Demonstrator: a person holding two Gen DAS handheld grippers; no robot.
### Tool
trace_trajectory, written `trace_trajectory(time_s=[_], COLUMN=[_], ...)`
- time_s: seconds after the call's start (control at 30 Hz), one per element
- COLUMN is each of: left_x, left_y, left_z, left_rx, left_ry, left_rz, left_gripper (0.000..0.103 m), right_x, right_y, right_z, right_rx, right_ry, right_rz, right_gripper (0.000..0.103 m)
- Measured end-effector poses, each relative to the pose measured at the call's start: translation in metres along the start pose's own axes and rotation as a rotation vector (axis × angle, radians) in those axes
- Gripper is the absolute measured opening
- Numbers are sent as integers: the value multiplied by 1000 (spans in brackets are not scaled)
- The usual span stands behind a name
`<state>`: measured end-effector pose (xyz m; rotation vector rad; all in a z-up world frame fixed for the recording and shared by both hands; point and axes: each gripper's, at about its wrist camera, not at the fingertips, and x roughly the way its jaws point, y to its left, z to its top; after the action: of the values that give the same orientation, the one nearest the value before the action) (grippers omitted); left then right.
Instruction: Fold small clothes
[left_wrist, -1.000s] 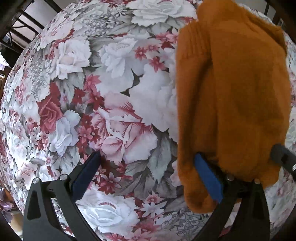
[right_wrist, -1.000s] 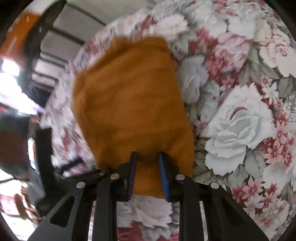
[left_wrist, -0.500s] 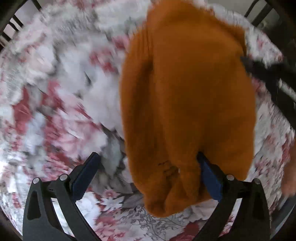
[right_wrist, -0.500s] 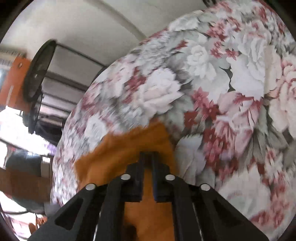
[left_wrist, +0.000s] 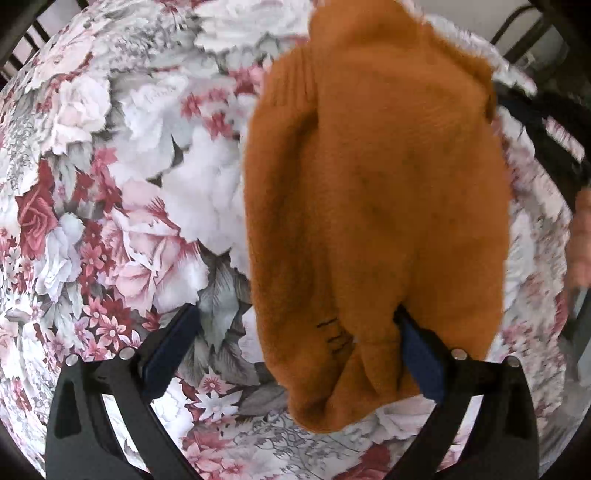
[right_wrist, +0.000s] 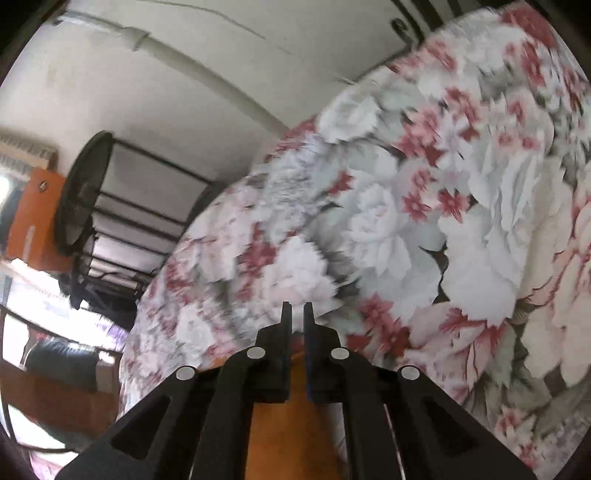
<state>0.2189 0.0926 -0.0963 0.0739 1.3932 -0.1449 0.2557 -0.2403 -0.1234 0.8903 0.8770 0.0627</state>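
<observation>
An orange knitted garment lies lengthwise on the floral bedsheet. My left gripper points straight down over its near end, jaws open wide. The left finger rests on bare sheet, and the right finger is partly buried under a fold of the knit. My right gripper is shut, with orange fabric showing in the slit between its pads and hanging beneath it. In the left wrist view it is a dark blur by the garment's far right edge.
A black standing fan and black metal bars stand past the bed's far edge, against a white wall. More dark bars edge the bed. A blurred hand shows at the right.
My right gripper closed on the orange garment and swung up and away, so the knit dropped below its view. The garment shifted left between my open left jaws.
</observation>
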Motion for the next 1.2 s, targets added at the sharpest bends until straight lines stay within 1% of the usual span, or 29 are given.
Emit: trace_trajectory(time_s=[0.03, 0.1, 0.17, 0.23, 0.27, 0.3, 0.33, 0.37, 0.4, 0.43, 0.5, 0.53, 0.67, 0.73, 0.77, 0.8, 0.83, 0.87, 0.93, 1.0, 1.03, 1.1, 1.13, 1.2], left_x=[-9, -26, -39, -35, -24, -12, 0, 11, 12, 10, 8, 8, 8, 9, 10, 12, 13, 13, 14, 15, 15, 14, 14, 14], left_y=[0, 1, 2, 4, 4, 6, 7, 12, 14, 14, 13, 13, 12, 12, 11, 10, 11, 12, 14, 16, 15, 15, 15, 14], left_z=[2, 5, 6, 7, 7, 6, 5, 3, 2, 4, 5, 5, 7, 6, 7, 9, 9, 9, 10, 10, 10, 10, 10, 6], left_rx=[-5, -7, -10, -10, -10, -6, -5, -28, -38, -37, -28, -26, -21, -24, -25, -25, -25, -27, -26, -26, -26, -22, -22, -21], left_ry=[-32, -90, -136, -121, -85, -43, -5, 25, 23, 22, 20, 17, 17, 20, 20, 22, 23, 24, 26, 26, 25, 22, 22, 19], left_rz=[-12, -28, -37, -18, 13, 40, 38, 6, -6, -10, -4, -2, -6, -10, -11, -13, -15, -17, -20, -20, -19, -14, -12, -9], left_gripper=[99, 98, 98, 98, 98, 99, 99, 99, 99, 99, 99, 99, 99, 99, 99, 99, 99, 99, 99, 99, 99, 99, 99, 99], right_x=[-4, -10, -5, 1, 7, 13, 17, 22, 26, 31, 34, 35, 45, 44, 38, 30, 21, 15, 9, 9, 10, 17, 25, 34], right_y=[2, 11, 21, 26, 25, 20, 13, 7, 0, -8, -18, -19, -15, -17, -20, -22, -19, -16, -6, 0, 3, 7, 15, 16], right_z=[-1, -4, -13, -22, -27, -29, -28, -26, -24, -21, -15, -12, -9, -10, -8, -6, -3, 2, 3, -2, -8, -19, -25, -28], right_rx=[-14, -72, -162, -232, -256, -246, -222, -201, -177, -140, -64, -39, -48, -38, -6, 11, -5, -33, -87, -132, -172, -220, -237, -205], right_ry=[10, 72, 191, 264, 276, 268, 249, 232, 221, 200, 151, 140, 145, 138, 114, 94, 92, 107, 169, 242, 293, 359, 360, 314], right_rz=[8, 38, 64, 54, 4, -62, -103, -122, -126, -109, -53, -28, 6, 9, 23, 42, 55, 56, 43, 31, 14, 12, 8, 4], right_gripper=[8, 9, 9, 9, 9, 9, 9, 9, 9, 6, 6, 6, 5, 2, 7, 8, 8, 8, 8, 8, 8, 8, 8, 8])
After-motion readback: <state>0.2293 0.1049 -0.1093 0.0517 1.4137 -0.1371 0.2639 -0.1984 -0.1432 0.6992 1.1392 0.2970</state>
